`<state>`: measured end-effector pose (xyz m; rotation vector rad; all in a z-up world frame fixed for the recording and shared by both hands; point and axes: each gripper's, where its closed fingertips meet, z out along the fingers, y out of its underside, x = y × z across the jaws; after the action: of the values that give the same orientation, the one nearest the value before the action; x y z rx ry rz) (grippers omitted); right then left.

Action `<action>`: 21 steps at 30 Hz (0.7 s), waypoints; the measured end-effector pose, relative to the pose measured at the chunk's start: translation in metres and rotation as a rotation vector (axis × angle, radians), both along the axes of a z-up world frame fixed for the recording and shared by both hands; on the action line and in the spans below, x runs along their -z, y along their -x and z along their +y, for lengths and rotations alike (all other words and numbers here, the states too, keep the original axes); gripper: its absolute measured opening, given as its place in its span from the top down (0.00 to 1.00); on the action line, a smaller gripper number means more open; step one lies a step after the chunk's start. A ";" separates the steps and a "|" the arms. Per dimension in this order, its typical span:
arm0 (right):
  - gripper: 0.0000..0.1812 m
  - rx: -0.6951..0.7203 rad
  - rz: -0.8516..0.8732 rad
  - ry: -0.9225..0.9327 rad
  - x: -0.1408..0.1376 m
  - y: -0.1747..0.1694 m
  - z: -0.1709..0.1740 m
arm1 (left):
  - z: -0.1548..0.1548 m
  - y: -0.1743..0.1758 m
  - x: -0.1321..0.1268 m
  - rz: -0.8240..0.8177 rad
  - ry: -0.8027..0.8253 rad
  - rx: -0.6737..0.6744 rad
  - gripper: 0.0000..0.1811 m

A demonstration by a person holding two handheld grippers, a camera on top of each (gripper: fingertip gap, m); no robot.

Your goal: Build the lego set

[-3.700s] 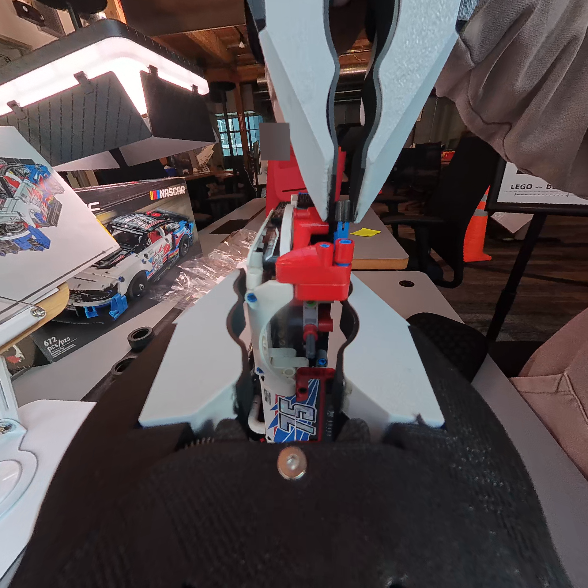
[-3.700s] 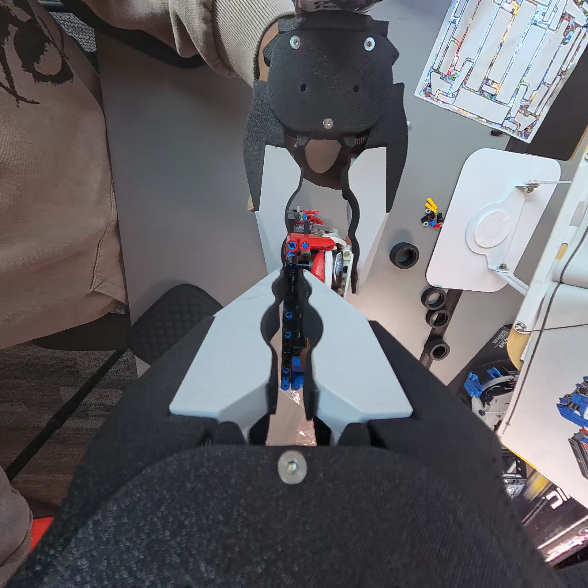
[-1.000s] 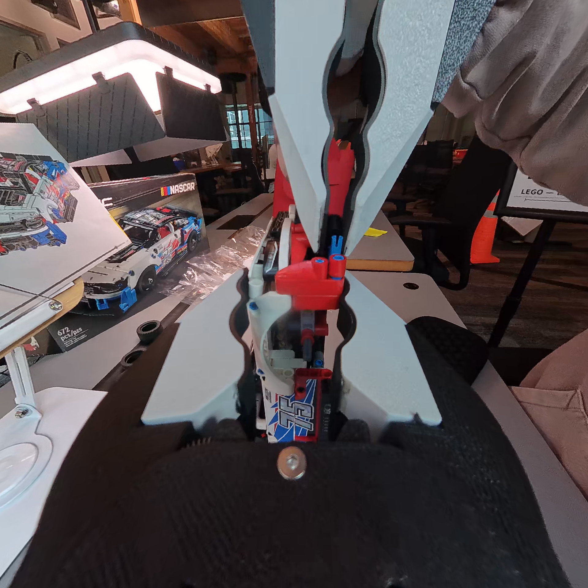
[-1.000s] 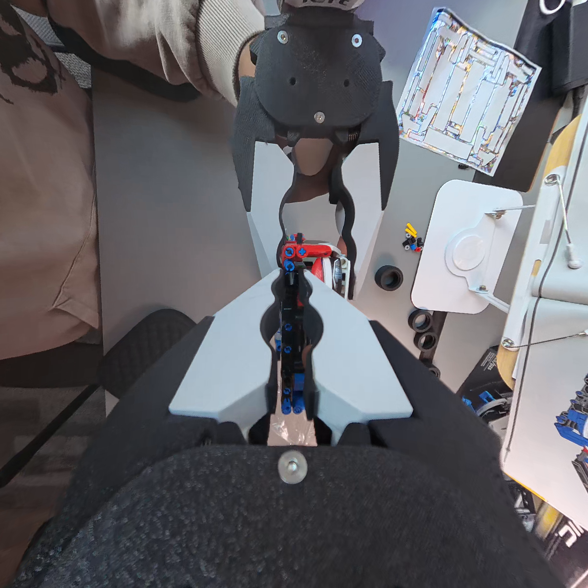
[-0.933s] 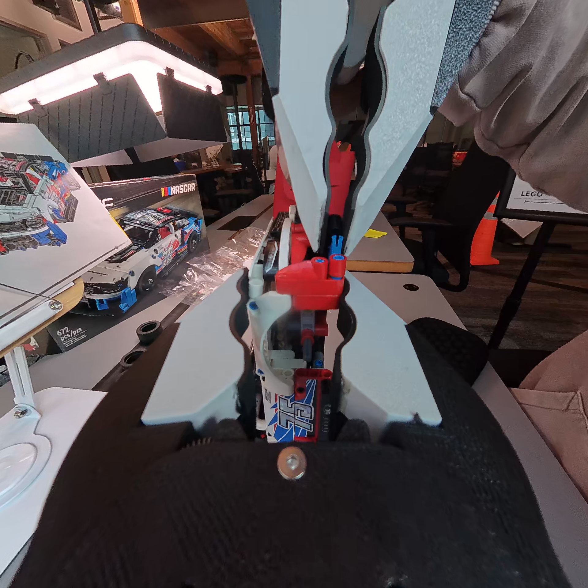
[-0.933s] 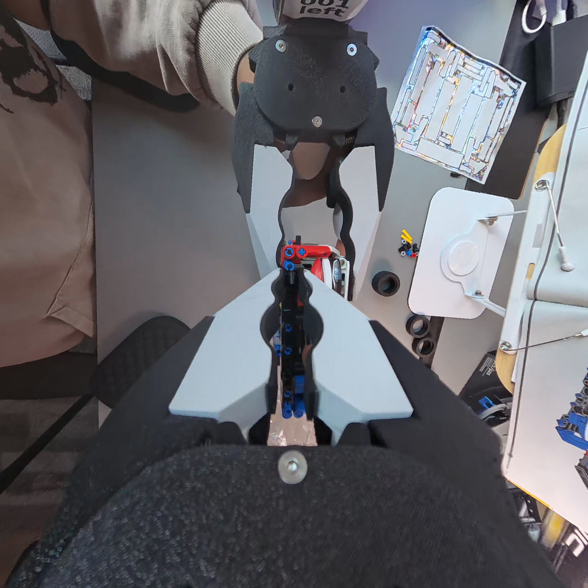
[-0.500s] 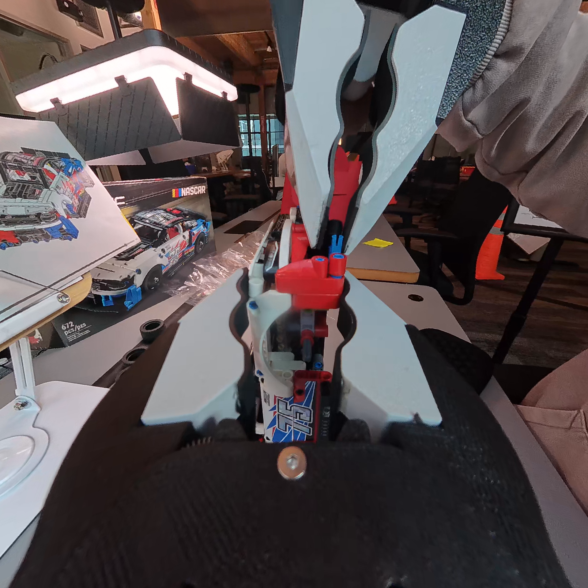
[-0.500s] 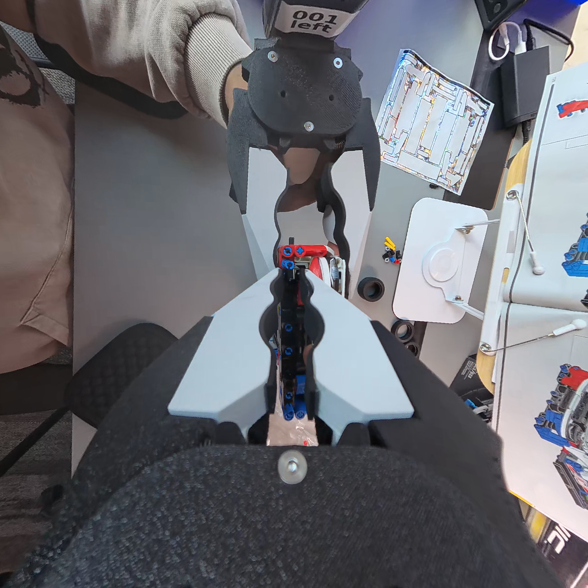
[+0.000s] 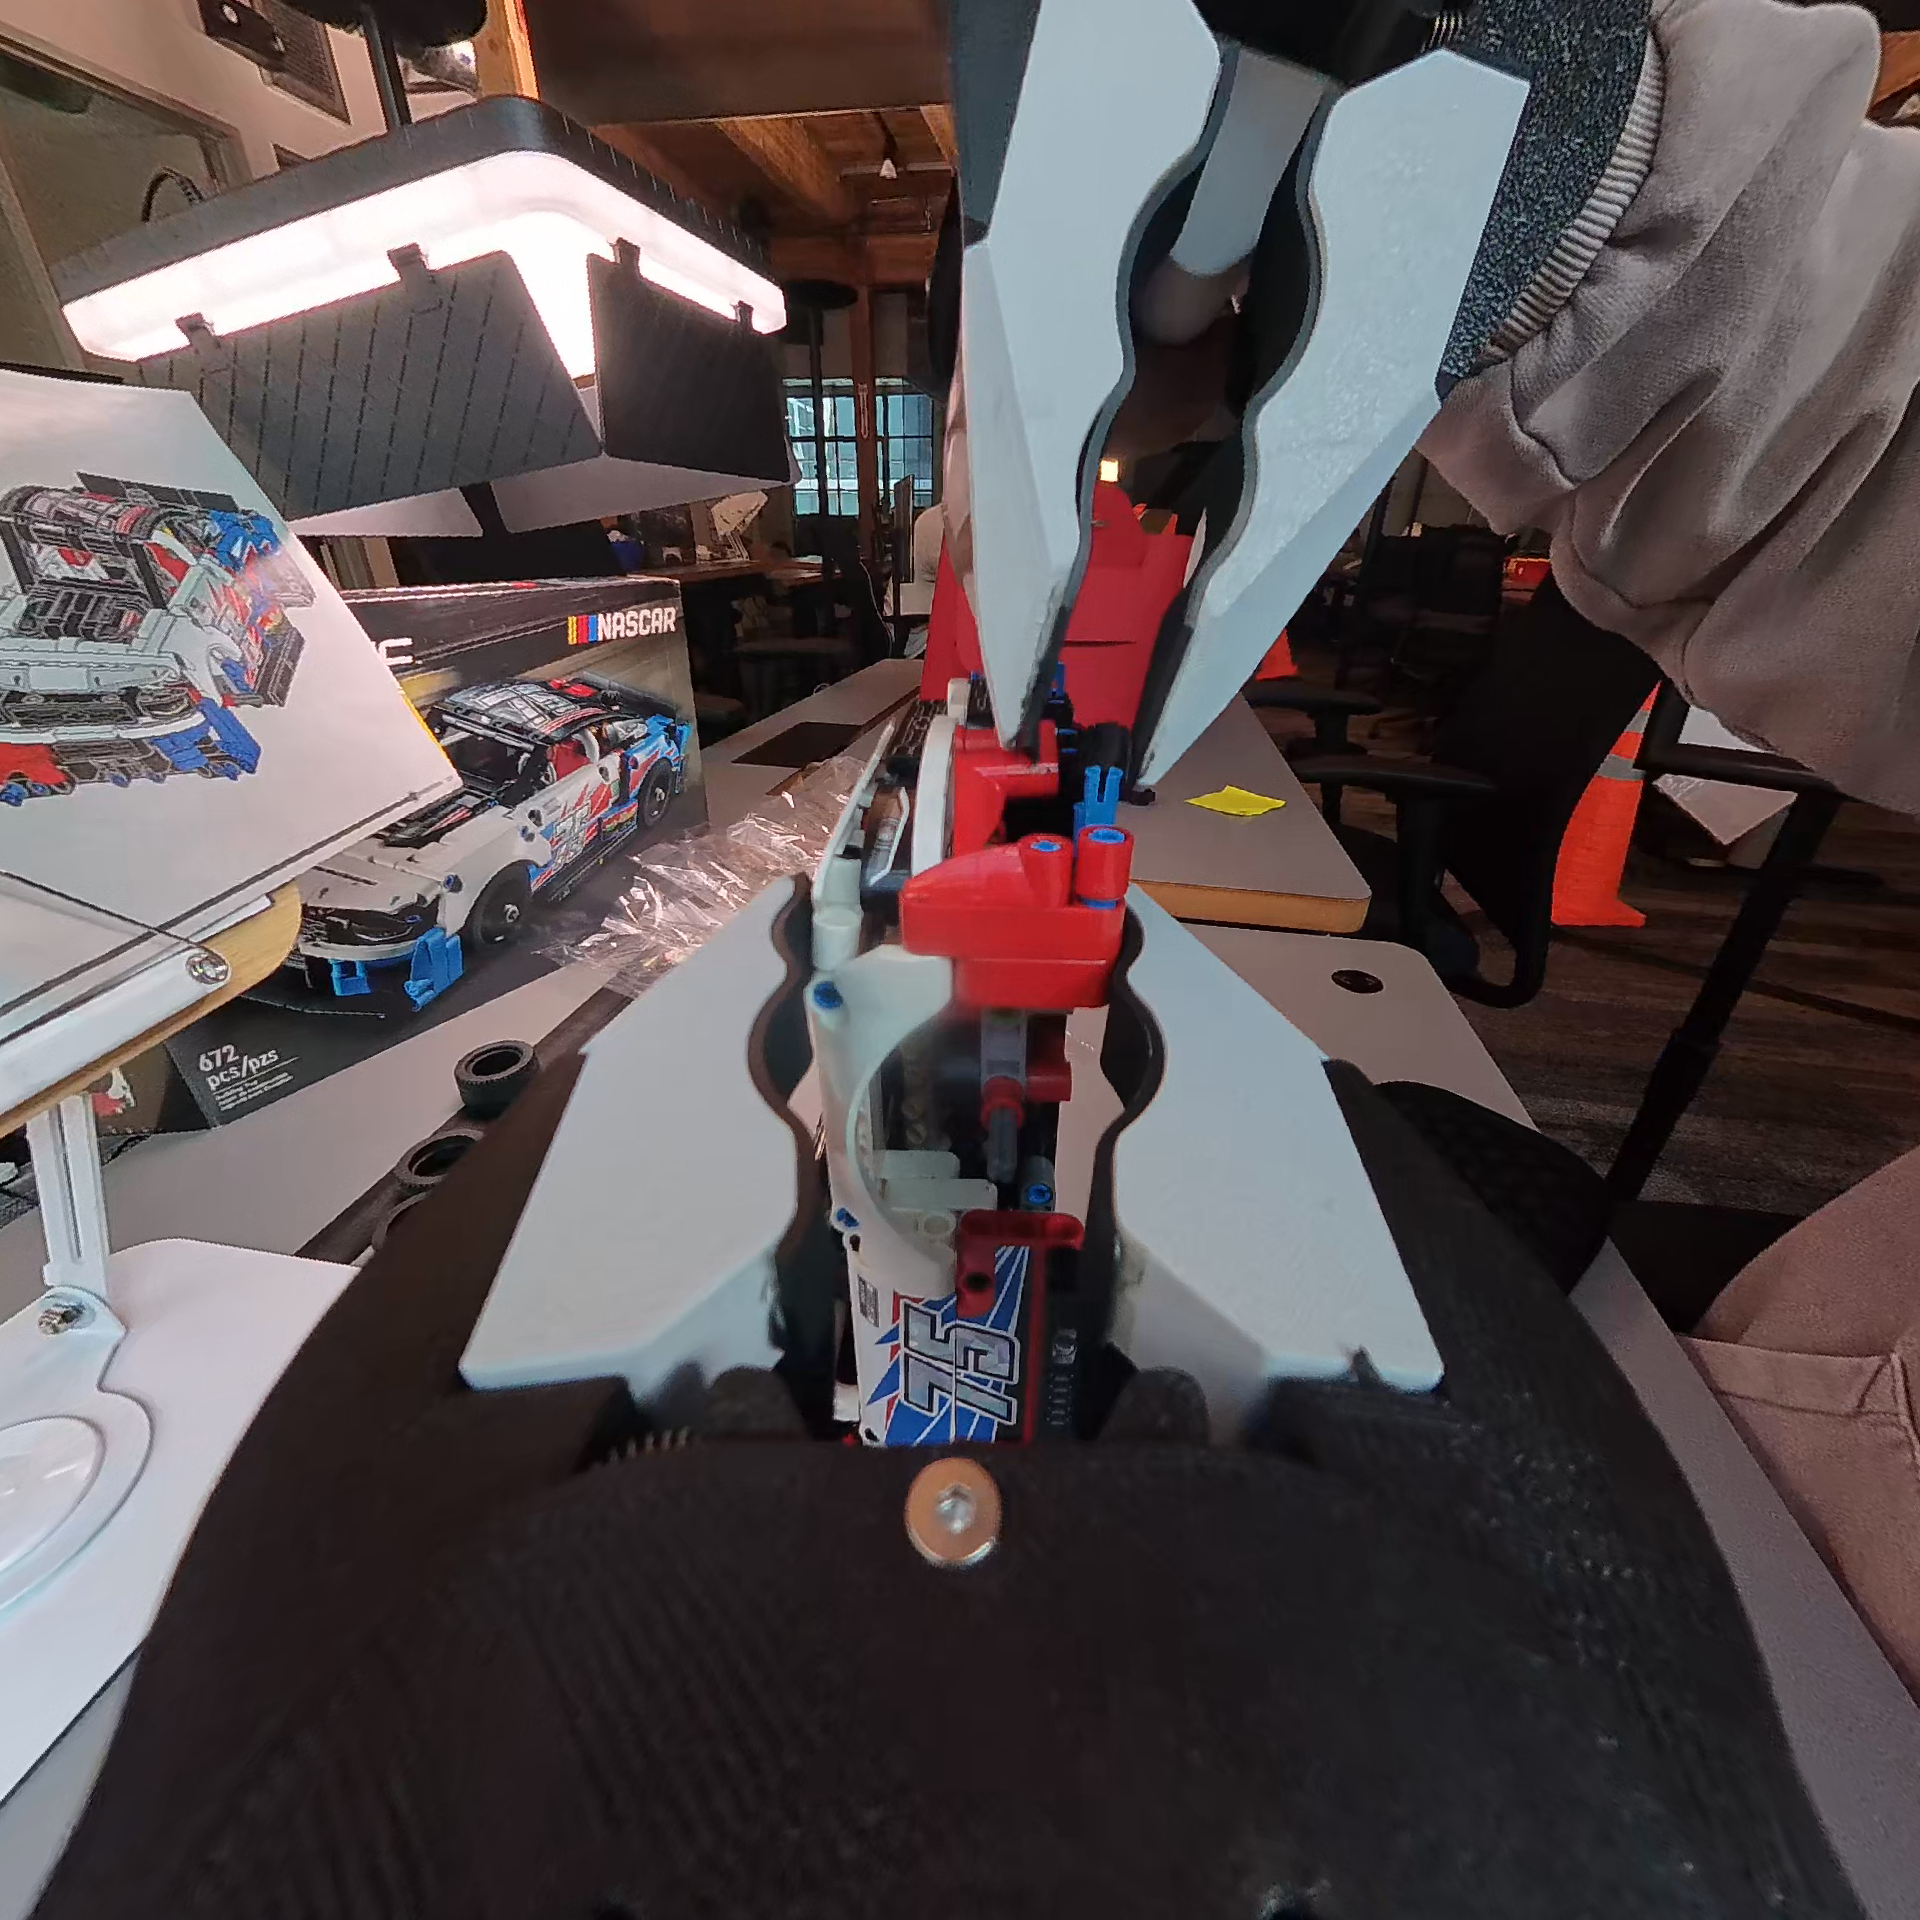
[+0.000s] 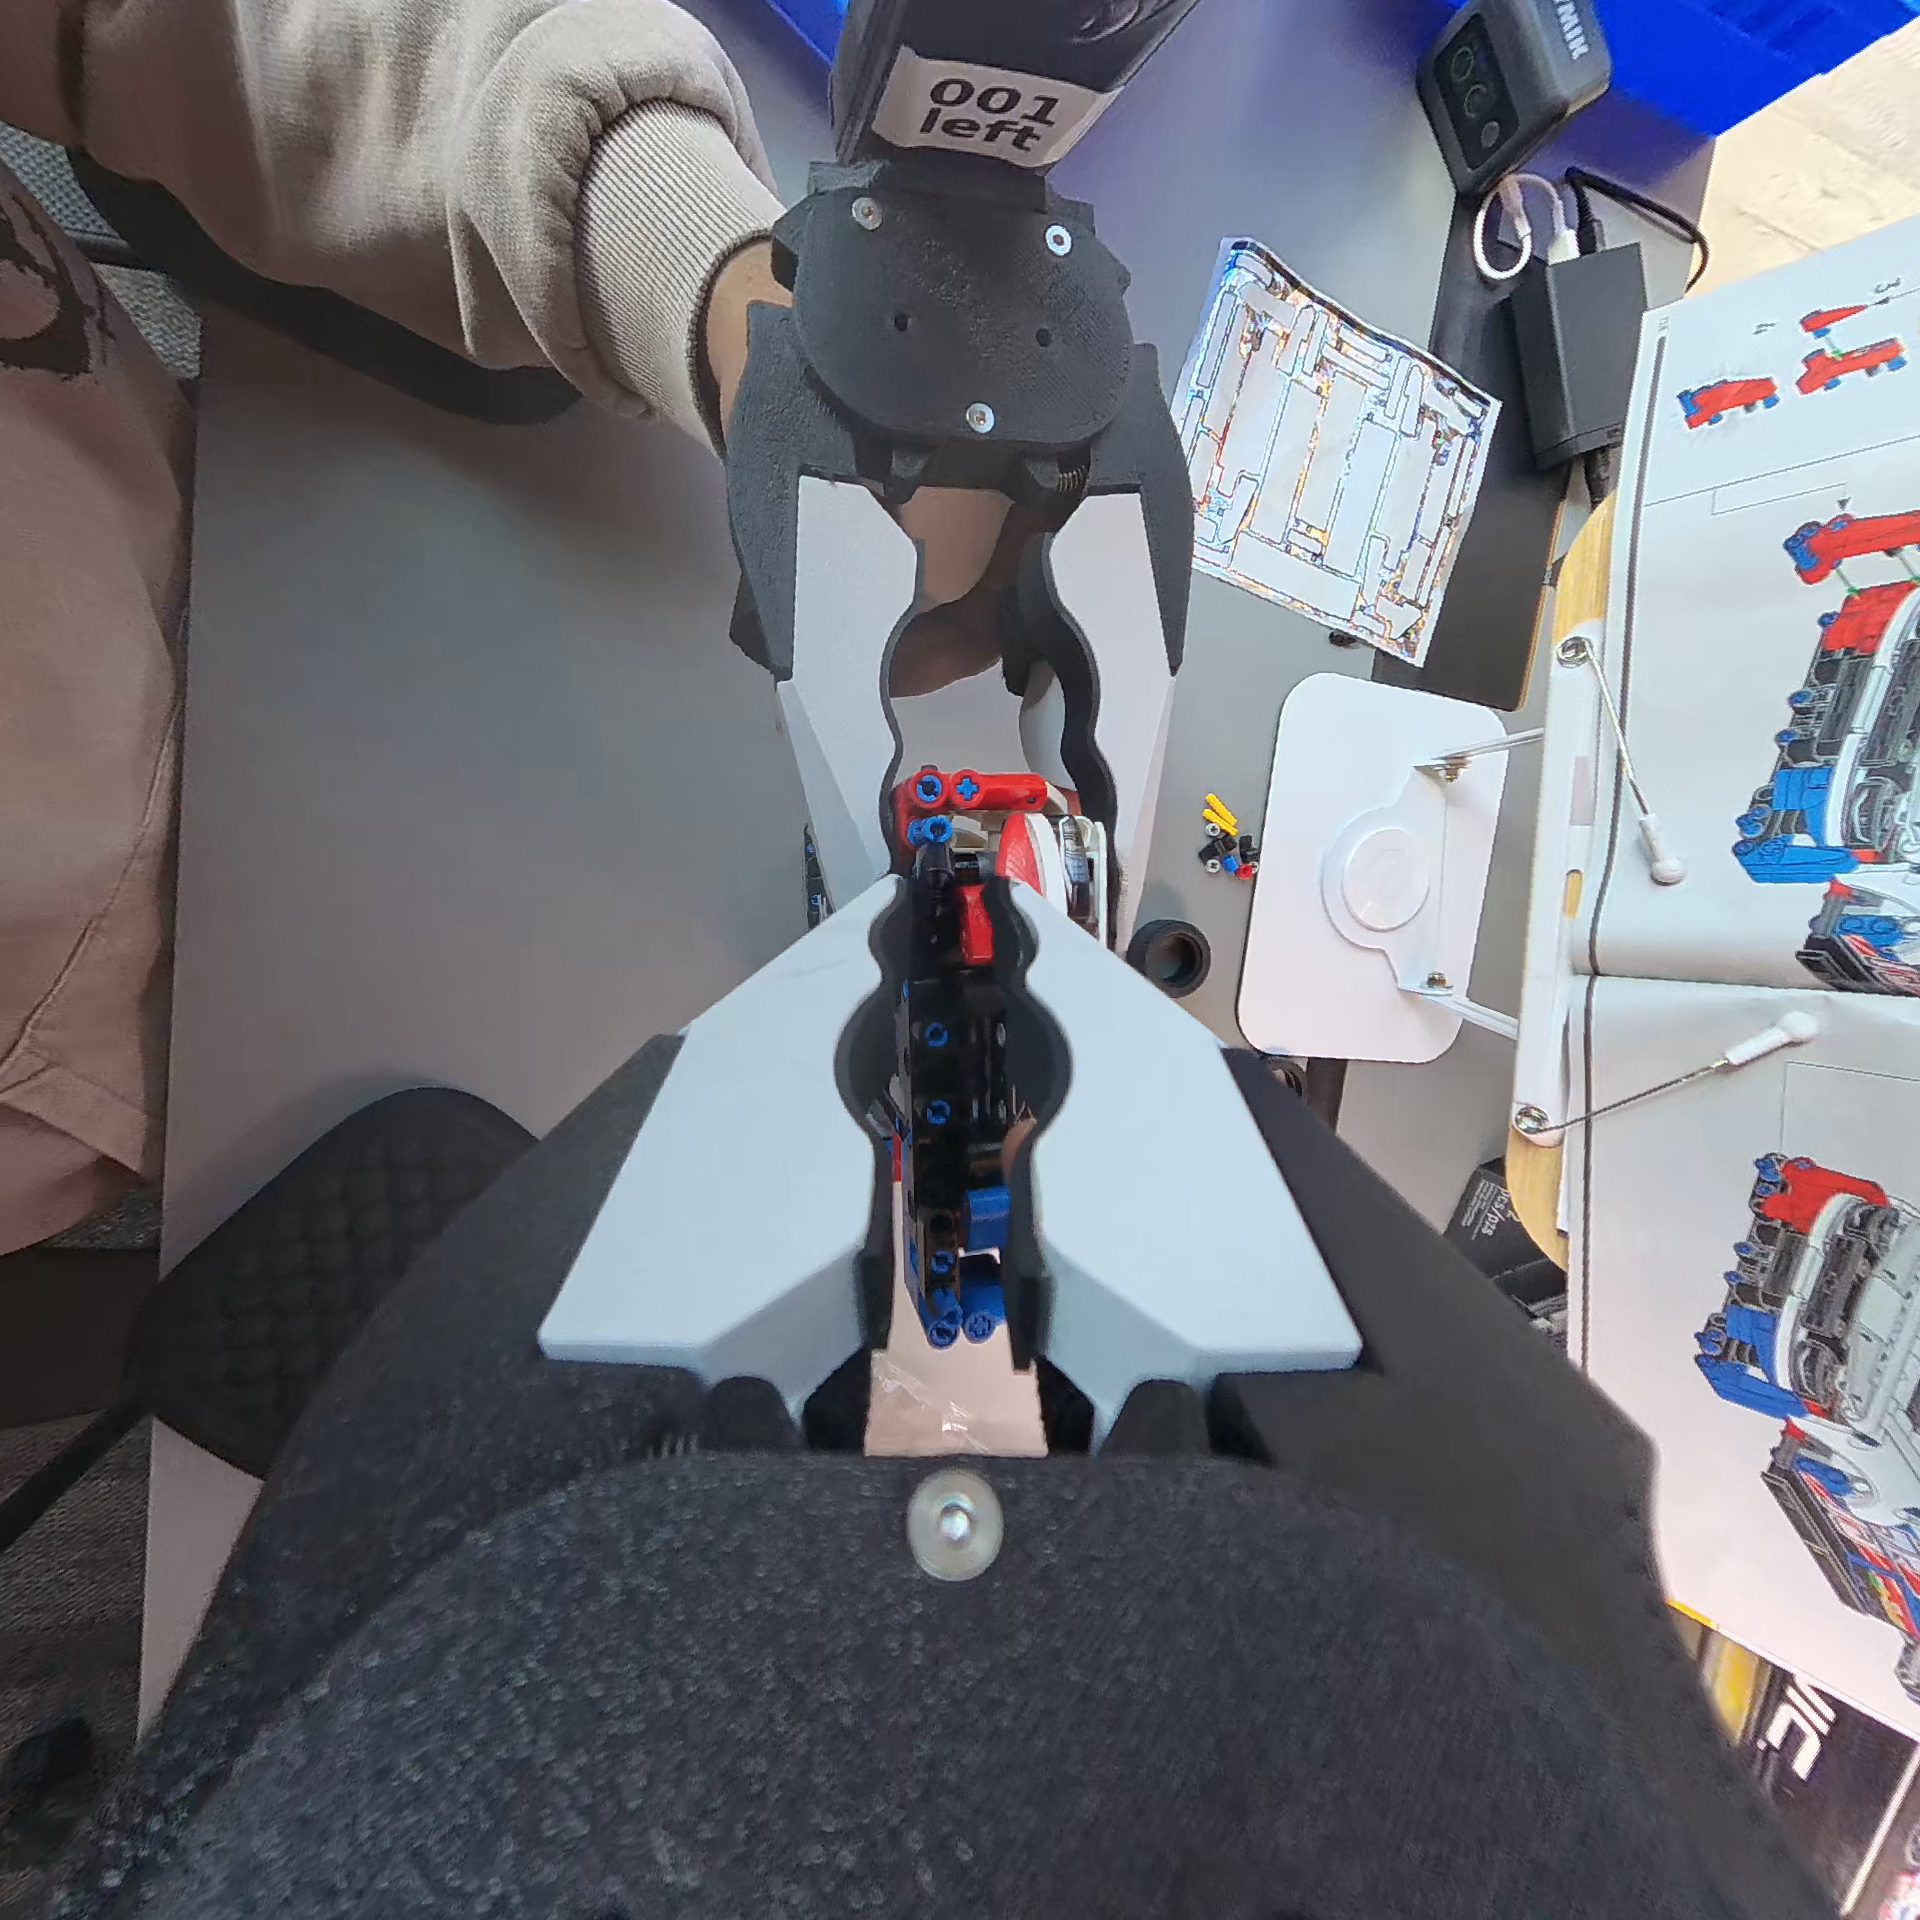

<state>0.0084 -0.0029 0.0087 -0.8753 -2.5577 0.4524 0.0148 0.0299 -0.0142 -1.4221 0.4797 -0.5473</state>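
My left gripper (image 9: 966, 914) is shut on the part-built white, red and blue lego car body (image 9: 914, 1143) and holds it on edge above the grey table. My right gripper (image 9: 1086, 748) comes down from above onto its top end. In the right wrist view my right gripper (image 10: 956, 894) has its jaws slightly apart around a black beam with blue pins (image 10: 956, 1039). A slim gap shows beside the beam. The beam's far end meets the car body (image 10: 1029, 842) held in the left gripper (image 10: 977, 852).
The set's box (image 9: 499, 790) and an open instruction booklet (image 10: 1766, 831) on a white stand (image 10: 1371, 862) are at the side. Black tyres (image 10: 1172, 951), small loose pieces (image 10: 1226, 842) and a sticker sheet (image 10: 1330, 457) lie on the table. A lamp (image 9: 416, 260) hangs above. Left and right tips are no more than a few centimetres apart.
My right gripper's jaws were shut tight on the black beam and have spread apart. Both grippers have risen farther from the table. The left gripper still holds the car body.
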 end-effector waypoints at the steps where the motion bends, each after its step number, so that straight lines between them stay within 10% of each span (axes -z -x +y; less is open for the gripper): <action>1: 0.93 0.002 0.009 -0.005 0.000 0.001 0.001 | 0.000 0.000 0.000 0.000 0.000 -0.001 0.70; 21: 0.97 -0.036 0.086 -0.089 -0.001 -0.002 -0.001 | 0.000 0.000 0.000 0.001 0.004 0.000 0.70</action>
<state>0.0103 -0.0038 0.0093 -0.7627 -2.4983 0.3752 0.0152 0.0295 -0.0144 -1.4259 0.4790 -0.5478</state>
